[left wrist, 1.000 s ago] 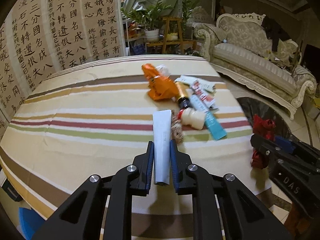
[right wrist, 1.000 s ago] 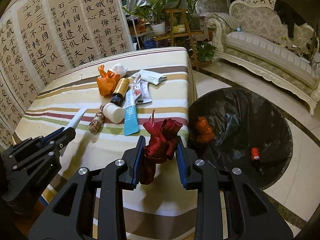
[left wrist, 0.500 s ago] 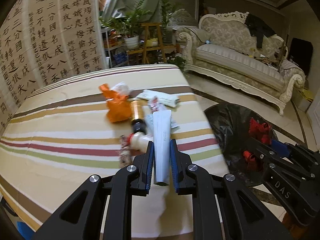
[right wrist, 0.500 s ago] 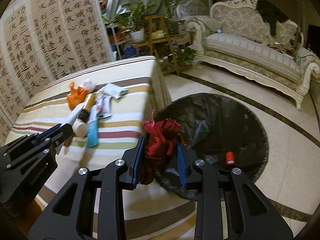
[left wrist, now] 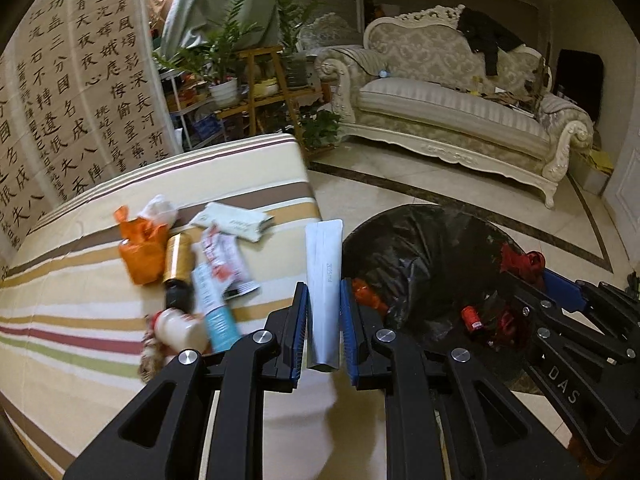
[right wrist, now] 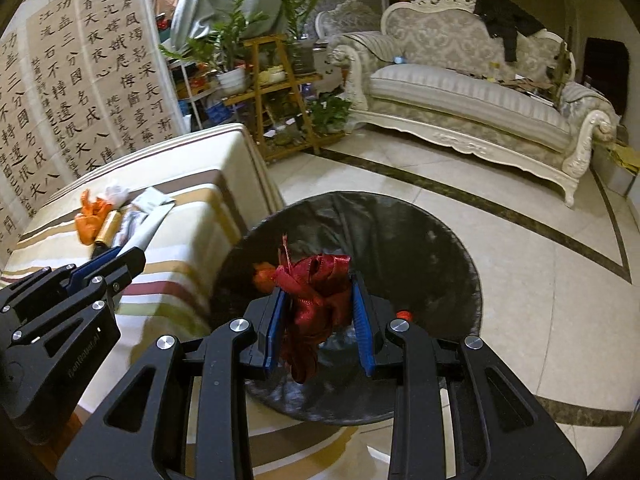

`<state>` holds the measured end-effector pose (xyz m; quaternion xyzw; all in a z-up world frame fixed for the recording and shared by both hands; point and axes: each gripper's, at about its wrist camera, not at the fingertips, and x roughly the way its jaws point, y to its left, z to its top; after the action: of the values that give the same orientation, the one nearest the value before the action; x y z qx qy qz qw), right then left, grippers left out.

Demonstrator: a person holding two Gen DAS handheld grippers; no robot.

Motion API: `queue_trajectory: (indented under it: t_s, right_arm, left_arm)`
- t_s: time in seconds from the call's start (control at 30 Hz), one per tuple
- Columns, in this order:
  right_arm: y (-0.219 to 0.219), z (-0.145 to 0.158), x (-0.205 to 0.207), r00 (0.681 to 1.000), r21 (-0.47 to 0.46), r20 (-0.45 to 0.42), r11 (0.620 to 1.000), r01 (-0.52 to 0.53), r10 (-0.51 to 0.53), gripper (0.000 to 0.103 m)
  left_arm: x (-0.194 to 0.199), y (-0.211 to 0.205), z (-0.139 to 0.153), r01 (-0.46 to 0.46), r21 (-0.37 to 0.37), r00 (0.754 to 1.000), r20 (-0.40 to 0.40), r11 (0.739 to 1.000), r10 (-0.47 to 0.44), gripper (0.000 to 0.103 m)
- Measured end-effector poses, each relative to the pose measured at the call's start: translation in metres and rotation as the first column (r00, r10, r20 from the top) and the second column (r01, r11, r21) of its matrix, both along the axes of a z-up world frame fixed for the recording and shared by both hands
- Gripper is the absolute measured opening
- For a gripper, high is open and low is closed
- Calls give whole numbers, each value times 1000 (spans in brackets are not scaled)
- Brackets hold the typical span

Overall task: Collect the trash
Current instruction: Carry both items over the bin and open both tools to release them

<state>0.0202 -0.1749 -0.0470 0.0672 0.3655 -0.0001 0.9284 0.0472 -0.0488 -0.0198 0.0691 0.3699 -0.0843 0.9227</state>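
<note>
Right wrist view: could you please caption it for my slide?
Right gripper holds a red ribbon above the black-lined bin.

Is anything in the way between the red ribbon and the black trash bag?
No, nothing visible. The right gripper holds the red ribbon right over the open black trash bag. Only trash already inside, like the orange scrap, lies beneath.

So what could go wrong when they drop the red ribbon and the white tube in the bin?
1. The crumpled red ribbon bunches between the right hand-held gripper pads, so it might snag instead of falling.
2. The flat white tube in the left hand-held gripper sits near the rim of the black-lined round bin, so it might land on the floor.
</note>
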Motion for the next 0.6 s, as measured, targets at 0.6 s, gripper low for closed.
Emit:
queue_trajectory:
  t_s: [0.6]
  right_arm:
    - [-40,-18,24,998,27,-32,998,62,-61,29]
  left_arm:
    - [32,-57,-14,44,69,999,-20,997,-43,18]
